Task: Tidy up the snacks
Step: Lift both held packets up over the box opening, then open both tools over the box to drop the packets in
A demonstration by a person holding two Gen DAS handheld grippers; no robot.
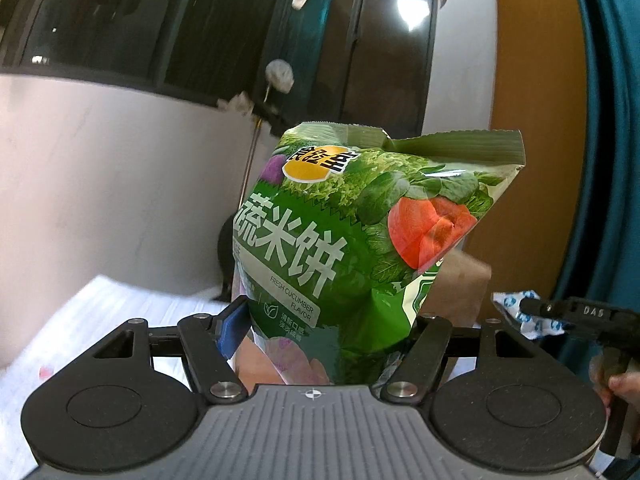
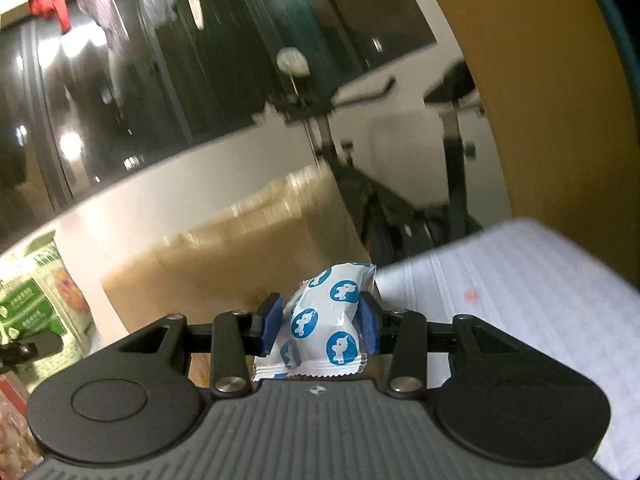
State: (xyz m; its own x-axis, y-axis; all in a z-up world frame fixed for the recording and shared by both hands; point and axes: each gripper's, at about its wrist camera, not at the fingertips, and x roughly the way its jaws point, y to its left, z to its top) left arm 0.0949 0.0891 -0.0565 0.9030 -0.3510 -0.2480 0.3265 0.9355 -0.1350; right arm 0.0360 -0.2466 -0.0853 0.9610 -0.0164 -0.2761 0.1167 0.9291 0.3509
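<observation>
Item one: your left gripper (image 1: 332, 320) is clamped on the lower part of a green rice-cracker bag (image 1: 352, 232); the bag stands upright between the blue pads (image 1: 230, 330), printed with vegetables and "FRESH CUCUMBER FLAVOR", its crimped top edge folded over; it hangs clear above the white table surface (image 1: 100, 312).

Item two: your right gripper (image 2: 320, 320) is closed on a small white packet with blue round emblems (image 2: 328, 320); the packet sits pinched between both blue pads, tilted, one crimped end toward the camera; the same packet (image 1: 516, 312) shows at the right edge of the left wrist view, well apart from the green bag, with your hand (image 1: 620, 388) on the handle below it.

Item three: a brown cardboard box (image 2: 240, 256) stands beyond the packet, blurred; whether it is open you cannot tell from here.

Item four: surroundings; an exercise bike (image 2: 400, 152) behind the box, dark window panes (image 2: 120, 100), a teal curtain (image 1: 608, 120), a white striped sheet (image 2: 540, 300) on the table.
</observation>
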